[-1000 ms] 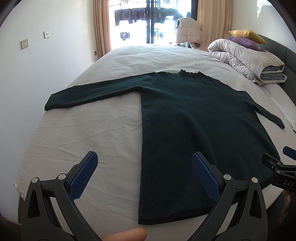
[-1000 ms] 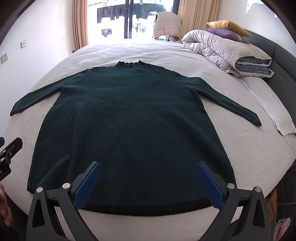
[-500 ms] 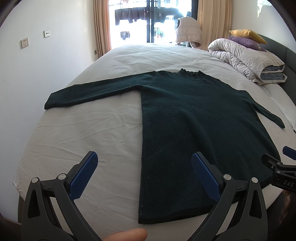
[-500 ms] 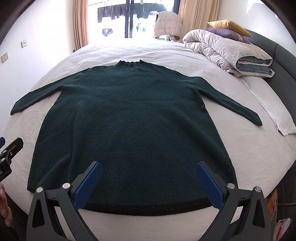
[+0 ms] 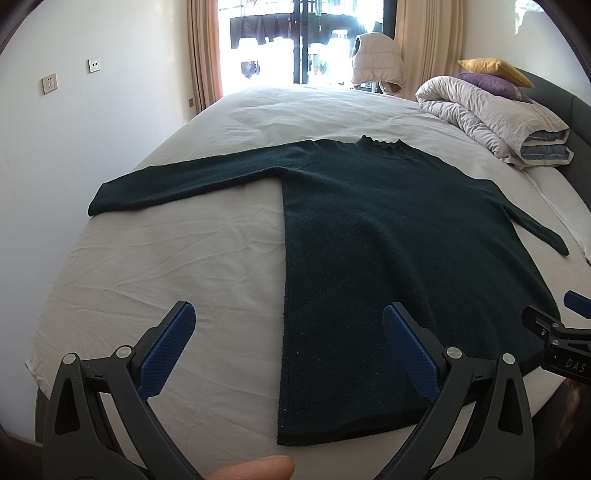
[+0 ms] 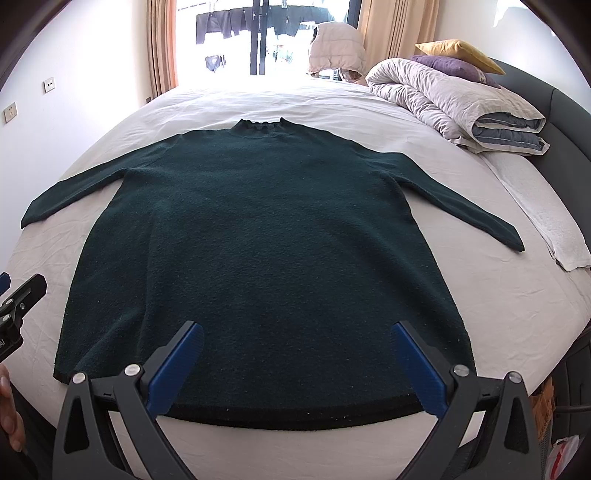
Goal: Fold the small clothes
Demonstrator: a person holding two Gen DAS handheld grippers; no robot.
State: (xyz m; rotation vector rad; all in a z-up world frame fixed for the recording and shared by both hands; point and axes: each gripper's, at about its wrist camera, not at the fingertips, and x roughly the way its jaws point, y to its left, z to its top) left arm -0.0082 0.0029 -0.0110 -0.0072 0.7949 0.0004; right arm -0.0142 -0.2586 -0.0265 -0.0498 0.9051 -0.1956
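Left wrist view: left gripper [image 5: 286,345] sits low at the near bed edge, blue pads [image 5: 168,349] spread wide, nothing between them, above the sheet and the sweater's hem corner. Person's fingertip [image 5: 255,468] pokes in at the bottom edge. Right gripper [image 5: 554,332] shows at the far right of this view, partly cut off by the frame.

Right wrist view: right gripper [image 6: 295,365] also spread wide, holding nothing, blue pads [image 6: 177,363] over the bottom hem near the middle of the sweater's width. Can't tell if the tips touch the fabric. Left gripper [image 6: 14,306] peeks in at the left edge, w/ a bit of hand [image 6: 9,413] below it.

Dark green sweater [image 6: 258,236] lies flat on the white bed sheet [image 5: 166,251], unfolded, hem toward the grippers, collar [image 6: 260,123] pointing away toward the window. Left sleeve [image 5: 184,181] stretched out sideways, right sleeve [image 6: 461,206] angled out and down toward the near side. Black trim along the hem [image 6: 295,415].

Farther back, right side: folded white towel [image 6: 546,218] just beside the right cuff, not touching as far as I can see. Rolled duvet [image 6: 454,99] behind it, purple pillow [image 6: 450,66] and yellow pillow [image 6: 458,51] stacked on top, dark headboard [image 6: 565,110] along that side. Beige puffer vest [image 6: 336,48] hangs past the far bed edge, curtains [image 6: 160,44] frame the bright window [image 6: 258,33] w/ laundry outside. Wall sockets [image 5: 50,83] on the left wall.
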